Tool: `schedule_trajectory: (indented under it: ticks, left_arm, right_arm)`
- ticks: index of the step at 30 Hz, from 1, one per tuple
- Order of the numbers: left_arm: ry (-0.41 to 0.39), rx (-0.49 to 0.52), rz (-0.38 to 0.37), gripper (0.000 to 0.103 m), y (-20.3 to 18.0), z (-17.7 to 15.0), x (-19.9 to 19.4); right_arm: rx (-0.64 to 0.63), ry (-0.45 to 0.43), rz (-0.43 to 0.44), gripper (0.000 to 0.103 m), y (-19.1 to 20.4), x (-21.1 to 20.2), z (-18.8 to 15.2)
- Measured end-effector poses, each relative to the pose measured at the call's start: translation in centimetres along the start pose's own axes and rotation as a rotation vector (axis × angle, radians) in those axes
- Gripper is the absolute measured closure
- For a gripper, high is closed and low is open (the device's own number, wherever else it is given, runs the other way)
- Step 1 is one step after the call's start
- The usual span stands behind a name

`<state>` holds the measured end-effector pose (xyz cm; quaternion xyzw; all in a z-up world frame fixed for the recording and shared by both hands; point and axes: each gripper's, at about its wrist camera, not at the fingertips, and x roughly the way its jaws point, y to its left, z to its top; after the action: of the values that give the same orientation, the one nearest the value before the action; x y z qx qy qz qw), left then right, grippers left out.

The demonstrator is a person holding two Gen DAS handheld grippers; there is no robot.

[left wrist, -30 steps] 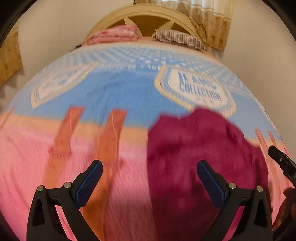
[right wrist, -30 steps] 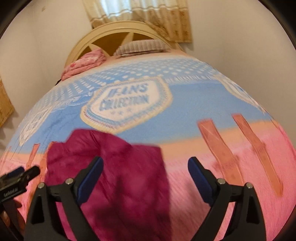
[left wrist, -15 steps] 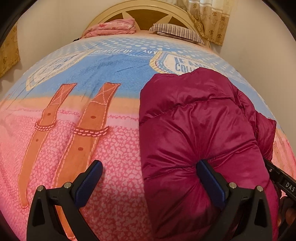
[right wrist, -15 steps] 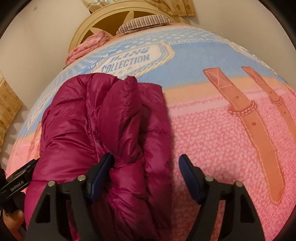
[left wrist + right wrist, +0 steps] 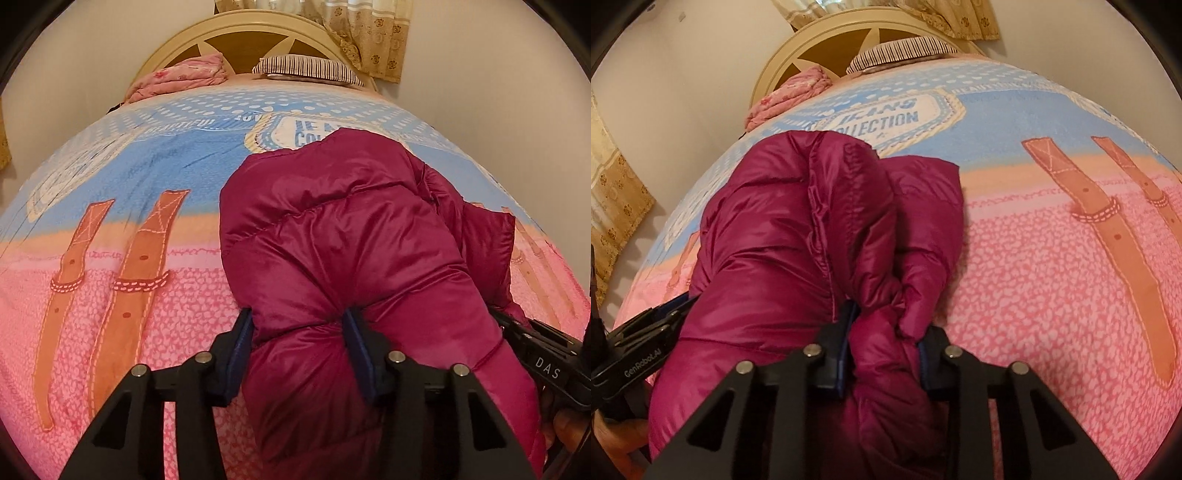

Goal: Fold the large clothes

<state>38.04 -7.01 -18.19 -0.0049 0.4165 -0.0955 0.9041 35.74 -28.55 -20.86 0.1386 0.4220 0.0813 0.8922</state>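
A magenta puffer jacket (image 5: 351, 236) lies bunched on the bed, its near edge towards me. My left gripper (image 5: 299, 350) is shut on a thick fold at the jacket's near left edge. My right gripper (image 5: 884, 350) is shut on a bunched fold at the jacket's (image 5: 798, 229) near right edge. Each gripper shows at the edge of the other's view: the right one in the left wrist view (image 5: 543, 354), the left one in the right wrist view (image 5: 642, 343). The jacket's underside is hidden.
The bed is covered by a pink and blue blanket (image 5: 129, 280) with printed orange straps. A striped pillow (image 5: 306, 68) and a folded pink quilt (image 5: 181, 75) lie by the wooden headboard (image 5: 258, 40). Walls and curtains (image 5: 369, 37) stand around the bed.
Both grippers have come down to the jacket's near edge and closed on its folds; half a second ago both stood open around it.
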Motion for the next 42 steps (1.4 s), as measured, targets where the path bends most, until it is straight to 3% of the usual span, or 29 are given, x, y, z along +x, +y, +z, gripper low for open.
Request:
schedule_trajectory:
  ticks: [2,8,21,26,28,30,33,35,37,39,40,41,42]
  left_arm:
    - [-0.006,0.024,0.006,0.065,-0.5,-0.1,-0.3]
    - [-0.031,0.077,0.049,0.077,-1.7,-0.3,-1.5]
    - [-0.094,0.115,0.079,0.088,-2.0,-1.0,-5.1]
    - [-0.128,0.116,0.085,0.093,-1.3,-1.5,-7.8]
    - [-0.133,0.122,0.055,0.103,-1.0,-1.6,-8.9]
    - [-0.139,0.129,0.057,0.103,-1.1,-1.8,-9.5]
    - [-0.137,0.085,0.103,0.103,0.5,-1.9,-9.4]
    - [-0.151,0.056,0.142,0.103,2.3,-2.1,-9.6]
    - [-0.119,-0.017,0.117,0.102,4.7,-2.4,-9.1]
    - [-0.072,-0.095,0.077,0.093,6.4,-3.0,-8.2]
    - [-0.052,-0.13,0.063,0.058,7.0,-3.4,-7.7]
    - [-0.044,-0.152,0.062,0.013,7.3,-3.7,-7.5]
    - [-0.054,-0.18,0.068,0.002,7.7,-3.9,-7.5]
  right_arm:
    - [0.001,-0.004,0.004,0.074,0.0,-0.1,0.0]
    - [-0.002,-0.034,0.011,0.078,0.4,-0.8,-0.3]
    - [-0.003,-0.058,0.048,0.08,1.5,-2.9,-1.5]
    - [-0.036,-0.064,0.079,0.081,3.6,-4.0,-1.8]
    - [-0.06,-0.068,0.097,0.081,5.0,-4.3,-1.8]
    - [-0.088,-0.072,0.123,0.082,6.8,-4.6,-1.8]
    - [-0.143,-0.076,0.055,0.082,8.8,-4.1,-1.7]
    - [-0.129,-0.063,0.06,0.082,8.5,-3.4,-1.7]
    - [-0.127,-0.061,0.056,0.082,8.0,-3.1,-1.8]
    - [-0.129,-0.058,0.052,0.082,7.7,-2.9,-1.9]
    - [-0.131,-0.057,0.052,0.082,7.7,-2.7,-1.9]
    - [-0.135,-0.057,0.05,0.082,7.6,-2.6,-1.9]
    - [-0.142,-0.054,0.044,0.082,7.7,-2.4,-1.9]
